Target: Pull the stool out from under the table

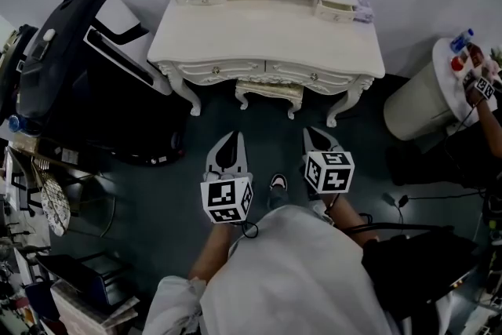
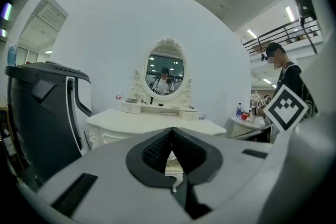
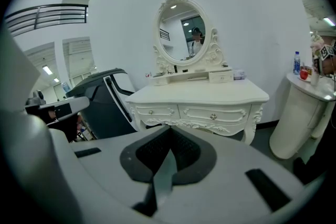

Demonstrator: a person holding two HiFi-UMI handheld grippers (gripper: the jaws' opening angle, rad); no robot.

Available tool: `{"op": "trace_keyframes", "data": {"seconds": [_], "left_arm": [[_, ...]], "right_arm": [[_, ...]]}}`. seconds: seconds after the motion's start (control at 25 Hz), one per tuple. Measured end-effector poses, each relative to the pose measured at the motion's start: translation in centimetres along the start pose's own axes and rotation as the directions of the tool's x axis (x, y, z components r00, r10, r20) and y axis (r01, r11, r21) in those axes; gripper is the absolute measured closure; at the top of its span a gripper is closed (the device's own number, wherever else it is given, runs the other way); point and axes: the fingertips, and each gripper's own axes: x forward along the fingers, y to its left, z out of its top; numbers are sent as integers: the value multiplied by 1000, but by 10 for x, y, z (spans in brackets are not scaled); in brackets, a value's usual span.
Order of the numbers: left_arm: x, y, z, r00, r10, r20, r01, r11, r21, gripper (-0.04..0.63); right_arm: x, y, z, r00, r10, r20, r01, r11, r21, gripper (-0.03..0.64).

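The cream stool (image 1: 269, 92) is tucked under the white dressing table (image 1: 259, 35), only its front edge and carved legs showing. Both grippers hover over the dark floor in front of it, apart from it. My left gripper (image 1: 233, 136) is shut with nothing in it and points at the table. My right gripper (image 1: 309, 132) is also shut and empty. In the left gripper view, the closed jaws (image 2: 172, 130) leave a small gap, and the stool (image 2: 174, 166) shows through it. The right gripper view has its shut jaws (image 3: 169, 127) below the table's drawers (image 3: 195, 112); the stool is hidden there.
A black massage chair (image 1: 86, 67) stands left of the table. A white round cabinet (image 1: 420, 102) with bottles stands at the right, with another person (image 1: 488, 118) beside it. Clutter lines the left edge (image 1: 47, 200). Cables (image 1: 427, 200) lie on the floor at the right.
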Motion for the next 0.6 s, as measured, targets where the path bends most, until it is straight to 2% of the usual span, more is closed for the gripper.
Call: {"op": "trace_keyframes", "data": {"seconds": [0.6], "left_arm": [[96,-8,22,998,-35,-48,37,999,35,588]], "right_arm": [[56,-71,38,999,-52,7,51,994,100,617]]}}
